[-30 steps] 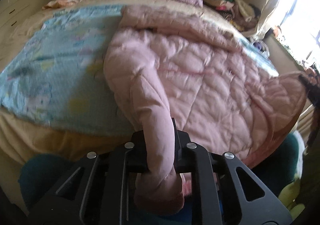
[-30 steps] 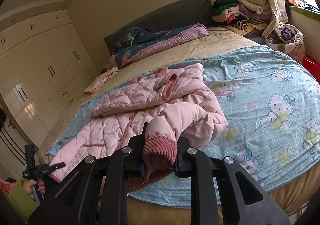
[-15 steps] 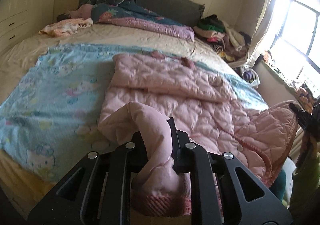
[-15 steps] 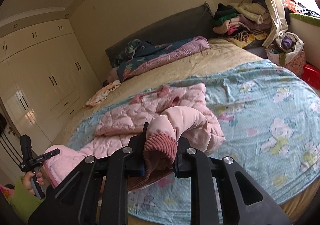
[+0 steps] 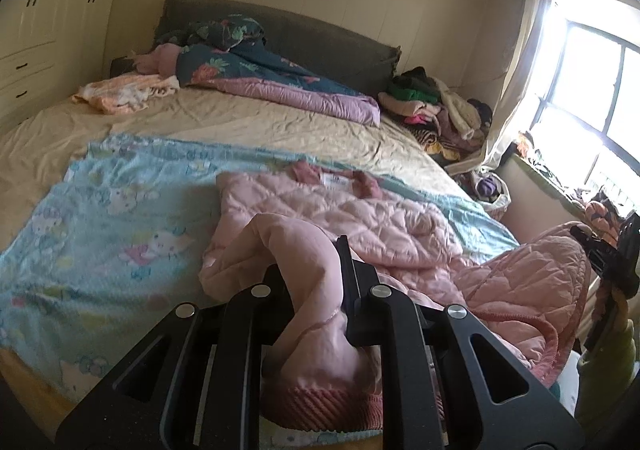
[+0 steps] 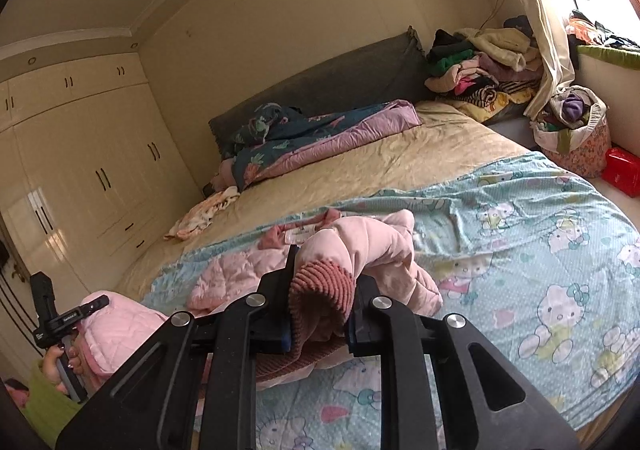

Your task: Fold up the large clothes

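A pink quilted jacket (image 5: 360, 218) lies on a light-blue cartoon-print sheet (image 5: 100, 218) on the bed. My left gripper (image 5: 316, 278) is shut on one sleeve near its ribbed cuff (image 5: 316, 406) and holds it above the bed's near edge. My right gripper (image 6: 322, 298) is shut on the other sleeve at its dark-pink ribbed cuff (image 6: 320, 286). The jacket's body (image 6: 228, 274) lies bunched behind it, collar label up. Each gripper shows in the other's view, the right one (image 5: 612, 258) at far right and the left one (image 6: 60, 322) at far left.
A folded blue and purple quilt (image 5: 280, 78) and a small peach cloth (image 5: 124, 90) lie by the grey headboard (image 6: 340, 78). A heap of clothes (image 6: 480, 62) sits in the far corner by the window. A bag (image 6: 576, 130) and a red box (image 6: 624, 170) stand beside the bed. Cream wardrobes (image 6: 80, 170) line the left wall.
Both grippers have risen and moved forward over the bed with the sleeves still held. The sleeves now fold inward over the jacket's body, and the hem is lifted at the near edge.
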Tool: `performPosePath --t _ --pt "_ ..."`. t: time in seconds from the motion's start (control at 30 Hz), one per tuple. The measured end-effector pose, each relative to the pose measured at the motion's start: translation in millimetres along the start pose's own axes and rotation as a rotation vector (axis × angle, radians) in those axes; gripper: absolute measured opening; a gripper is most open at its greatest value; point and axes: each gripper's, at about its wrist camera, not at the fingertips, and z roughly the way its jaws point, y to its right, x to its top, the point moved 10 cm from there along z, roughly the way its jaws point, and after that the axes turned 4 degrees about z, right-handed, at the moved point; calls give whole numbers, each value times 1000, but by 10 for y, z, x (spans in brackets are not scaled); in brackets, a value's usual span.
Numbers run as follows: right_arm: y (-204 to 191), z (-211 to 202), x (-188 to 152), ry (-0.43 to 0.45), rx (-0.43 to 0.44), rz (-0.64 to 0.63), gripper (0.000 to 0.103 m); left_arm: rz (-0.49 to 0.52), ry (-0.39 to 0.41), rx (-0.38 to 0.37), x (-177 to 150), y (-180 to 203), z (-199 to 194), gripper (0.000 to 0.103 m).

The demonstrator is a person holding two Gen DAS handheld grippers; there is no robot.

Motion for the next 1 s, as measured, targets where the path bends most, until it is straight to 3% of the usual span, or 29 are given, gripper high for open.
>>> performPosePath --t 0.33,1.0 --pt "-144 50 337 34 -2 -21 17 -32 35 -32 376 -28 34 9" --pt "-64 500 779 31 -36 16 17 -76 69 22 834 -230 371 9"
